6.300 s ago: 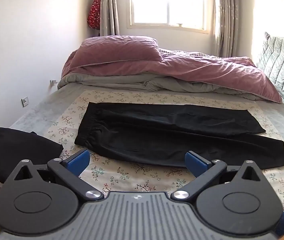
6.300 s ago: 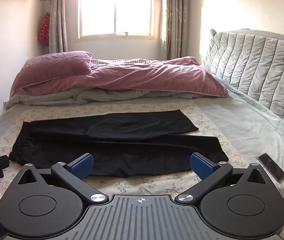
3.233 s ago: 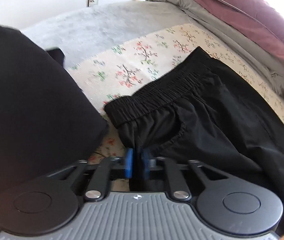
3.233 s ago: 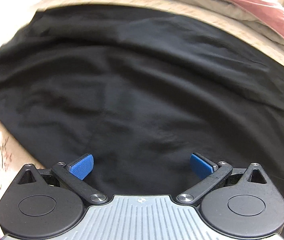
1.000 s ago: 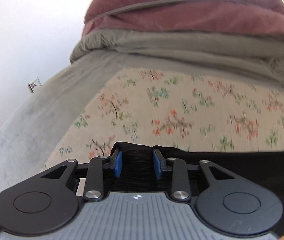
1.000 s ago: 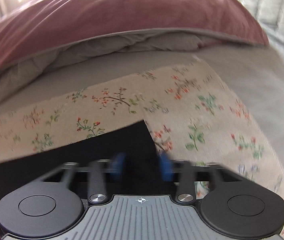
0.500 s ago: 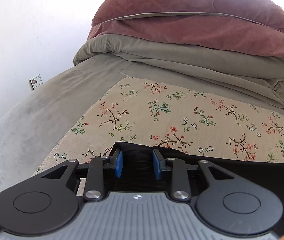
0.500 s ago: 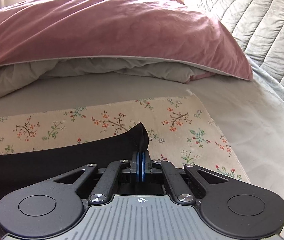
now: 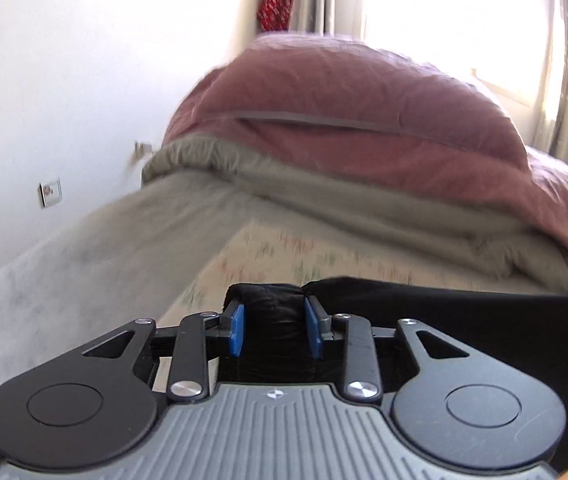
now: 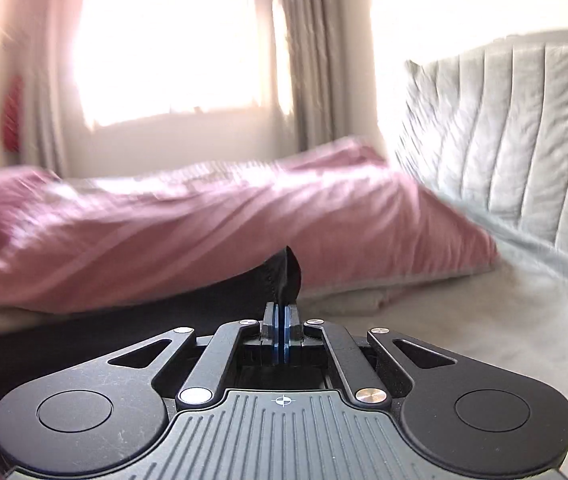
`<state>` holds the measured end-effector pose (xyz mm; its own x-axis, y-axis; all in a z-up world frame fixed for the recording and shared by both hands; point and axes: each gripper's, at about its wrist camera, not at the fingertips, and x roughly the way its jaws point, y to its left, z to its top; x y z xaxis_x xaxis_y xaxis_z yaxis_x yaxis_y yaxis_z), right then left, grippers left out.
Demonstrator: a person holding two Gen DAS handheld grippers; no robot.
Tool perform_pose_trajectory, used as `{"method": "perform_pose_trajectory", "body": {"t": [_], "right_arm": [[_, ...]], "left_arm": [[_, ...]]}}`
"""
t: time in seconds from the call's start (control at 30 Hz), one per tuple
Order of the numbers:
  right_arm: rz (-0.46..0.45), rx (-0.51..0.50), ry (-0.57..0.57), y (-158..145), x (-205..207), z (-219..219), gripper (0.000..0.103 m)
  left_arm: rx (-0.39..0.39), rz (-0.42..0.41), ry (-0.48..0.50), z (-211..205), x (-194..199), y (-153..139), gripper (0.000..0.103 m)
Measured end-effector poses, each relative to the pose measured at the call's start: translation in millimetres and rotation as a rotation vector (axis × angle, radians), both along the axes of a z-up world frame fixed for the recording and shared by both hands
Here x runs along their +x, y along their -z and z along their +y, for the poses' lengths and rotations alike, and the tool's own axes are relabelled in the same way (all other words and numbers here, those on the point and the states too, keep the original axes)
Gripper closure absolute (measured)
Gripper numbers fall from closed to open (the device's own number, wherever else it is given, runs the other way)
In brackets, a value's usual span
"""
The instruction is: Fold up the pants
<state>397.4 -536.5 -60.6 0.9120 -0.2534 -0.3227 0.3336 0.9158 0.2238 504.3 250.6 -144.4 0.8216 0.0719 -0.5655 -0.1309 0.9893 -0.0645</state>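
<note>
Both wrist views now look higher than half a second ago, more wall and window, less floral sheet (image 9: 284, 256), and both are motion-blurred. Left hand-held gripper (image 9: 275, 330) is partly spread, pads pinching a thick bunch of the black pants (image 9: 464, 320) at the waistband end; its jaws have just been opening a little, fabric between them. Right hand-held gripper (image 10: 283, 332) is pressed together on a thin edge of the pants (image 10: 284, 276), likely the leg hem, which sticks up past the pads. Pants hang between the two over the bed (image 9: 64, 280), pink duvet (image 10: 164, 232) behind. Step judged: lengthwise fold, lifted edge mid-carry. Next move calls for laying the held edge down aligned on the other leg, keeping tension even, then releasing.
</note>
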Motion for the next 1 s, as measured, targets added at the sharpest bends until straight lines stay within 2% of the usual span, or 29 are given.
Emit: {"method": "perform_pose_trajectory", "body": {"t": [0.07, 0.17, 0.27, 0.33, 0.43, 0.6, 0.73, 0.83, 0.87, 0.9, 0.93, 1.0], "right_arm": [[0.013, 0.019, -0.033, 16.2, -37.7, -5.2, 0.102], [0.155, 0.055, -0.072, 69.1, -79.1, -7.6, 0.102], [0.278, 0.093, -0.065, 120.7, -108.8, -4.4, 0.102], [0.288, 0.137, -0.052, 136.5, -128.0, -3.4, 0.102], [0.267, 0.194, -0.031, 138.3, -142.1, -5.8, 0.102], [0.216, 0.222, -0.033, 108.8, -168.7, -3.2, 0.102], [0.244, 0.257, -0.044, 117.5, -194.5, -8.6, 0.102], [0.314, 0.306, -0.036, 140.2, -209.9, -11.8, 0.1], [0.341, 0.329, -0.034, 148.6, -213.2, -13.6, 0.093], [0.366, 0.345, -0.02, 154.7, -217.2, -14.2, 0.091], [0.39, 0.35, 0.011, 158.7, -220.9, -15.1, 0.088], [0.404, 0.373, 0.055, 160.5, -232.5, -16.1, 0.074]], "left_arm": [[0.029, 0.052, 0.03, 1.8, -18.8, 14.7, 0.055], [0.004, 0.07, 0.064, 4.8, -51.1, 28.6, 0.055], [0.004, 0.082, 0.069, 2.9, -75.0, 31.1, 0.055], [-0.02, 0.082, 0.064, 4.7, -87.4, 26.2, 0.055], [-0.035, 0.087, 0.044, 10.5, -101.1, 18.6, 0.055], [-0.071, 0.099, 0.021, 25.2, -122.0, 19.8, 0.055], [-0.118, 0.157, 0.004, 34.3, -132.6, 34.3, 0.053], [-0.128, 0.19, -0.009, 38.2, -143.0, 36.1, 0.043], [-0.148, 0.187, -0.015, 41.6, -147.7, 33.4, 0.035], [-0.185, 0.17, -0.018, 46.8, -156.4, 29.8, 0.024], [-0.234, 0.146, -0.021, 53.2, -163.5, 25.6, 0.02], [-0.332, 0.103, -0.039, 61.9, -177.2, 18.6, 0.013]]}}
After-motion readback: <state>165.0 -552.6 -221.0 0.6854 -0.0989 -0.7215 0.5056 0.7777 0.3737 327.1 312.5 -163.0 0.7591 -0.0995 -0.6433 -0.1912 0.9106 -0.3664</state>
